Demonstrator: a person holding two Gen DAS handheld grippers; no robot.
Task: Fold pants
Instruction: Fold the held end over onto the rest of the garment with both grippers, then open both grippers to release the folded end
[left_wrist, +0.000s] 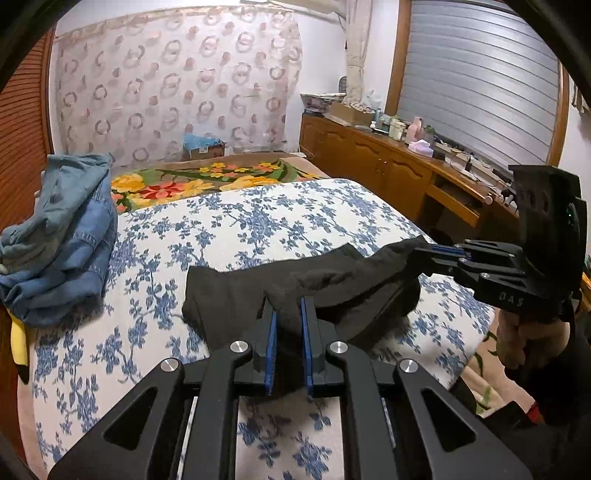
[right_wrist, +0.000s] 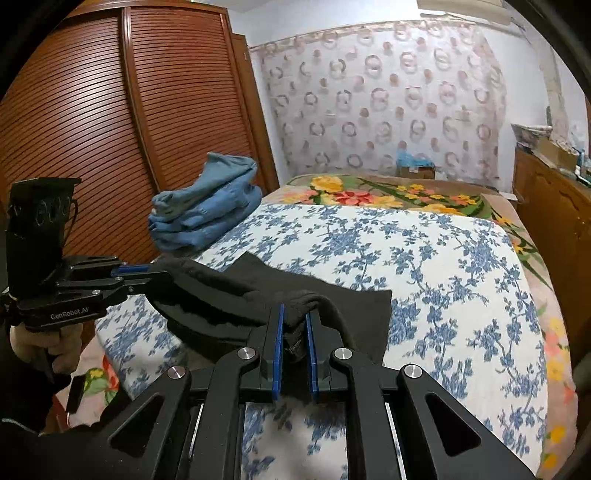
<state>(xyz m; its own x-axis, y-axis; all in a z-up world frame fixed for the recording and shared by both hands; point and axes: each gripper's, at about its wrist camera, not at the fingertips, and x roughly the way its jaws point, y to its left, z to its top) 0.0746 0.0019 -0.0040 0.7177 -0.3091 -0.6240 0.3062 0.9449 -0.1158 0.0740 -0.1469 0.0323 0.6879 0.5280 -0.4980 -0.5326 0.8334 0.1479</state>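
Observation:
Black pants (left_wrist: 332, 291) lie partly on the blue-flowered bed sheet (left_wrist: 258, 214), and their near edge is lifted between my two grippers. My left gripper (left_wrist: 288, 308) is shut on a bunch of the black cloth, which fills the gap between its blue pads (left_wrist: 273, 325). My right gripper (left_wrist: 424, 253) comes in from the right and is shut on the other end of the raised edge. In the right wrist view, the right gripper (right_wrist: 295, 319) pinches a fold of the pants (right_wrist: 229, 295), and the left gripper (right_wrist: 155, 275) holds the edge at the left.
A pile of blue denim garments (left_wrist: 62, 236) (right_wrist: 207, 214) sits at the bed's left side, beside a brown louvred wardrobe (right_wrist: 110, 110). A flowered blanket (left_wrist: 203, 181) covers the far end of the bed. A wooden sideboard (left_wrist: 388, 166) with clutter runs along the right.

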